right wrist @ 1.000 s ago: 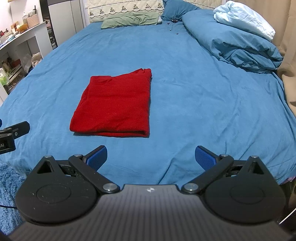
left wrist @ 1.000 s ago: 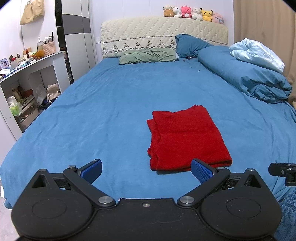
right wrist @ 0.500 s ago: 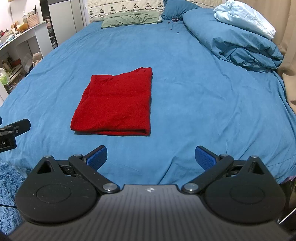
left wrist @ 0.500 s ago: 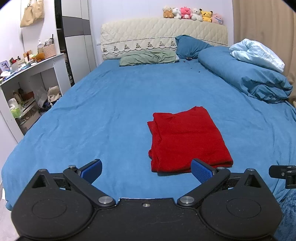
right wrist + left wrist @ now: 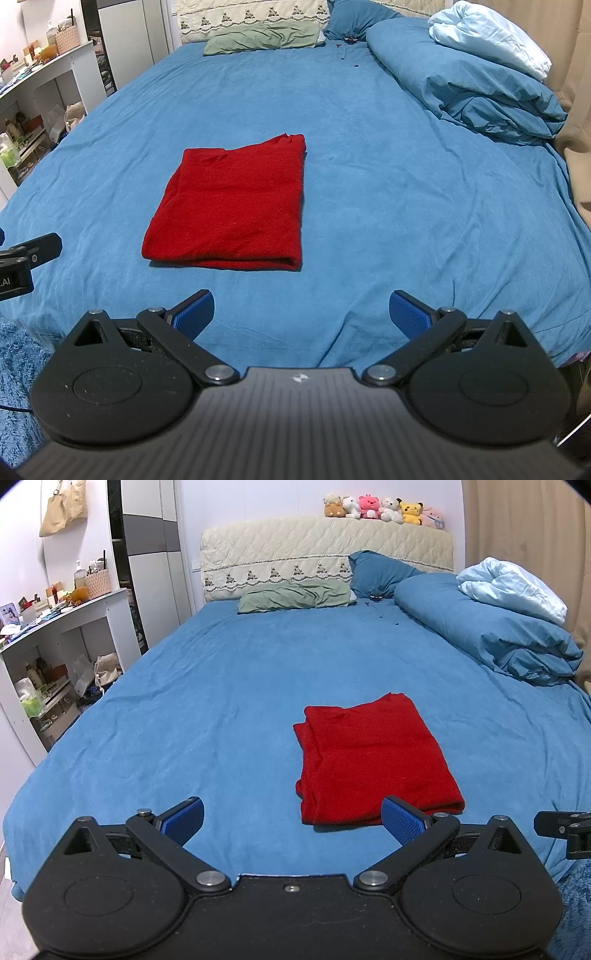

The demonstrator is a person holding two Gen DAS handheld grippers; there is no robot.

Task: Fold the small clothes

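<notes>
A red garment (image 5: 373, 760) lies folded into a flat rectangle on the blue bed sheet (image 5: 229, 709); it also shows in the right wrist view (image 5: 232, 206). My left gripper (image 5: 293, 821) is open and empty, held near the bed's front edge, with the garment just beyond its right finger. My right gripper (image 5: 303, 314) is open and empty, held back from the bed's front edge, with the garment ahead and to the left. Neither gripper touches the garment.
A rolled blue duvet (image 5: 491, 638) with a pale blue blanket (image 5: 513, 590) lies along the bed's right side. Pillows (image 5: 295, 596) and a headboard (image 5: 325, 561) with plush toys are at the far end. A white shelf unit (image 5: 55, 653) stands left of the bed.
Both grippers have drawn back slightly from the bed and tilted a little upward. The folded red garment has not moved and both grippers stay open.
</notes>
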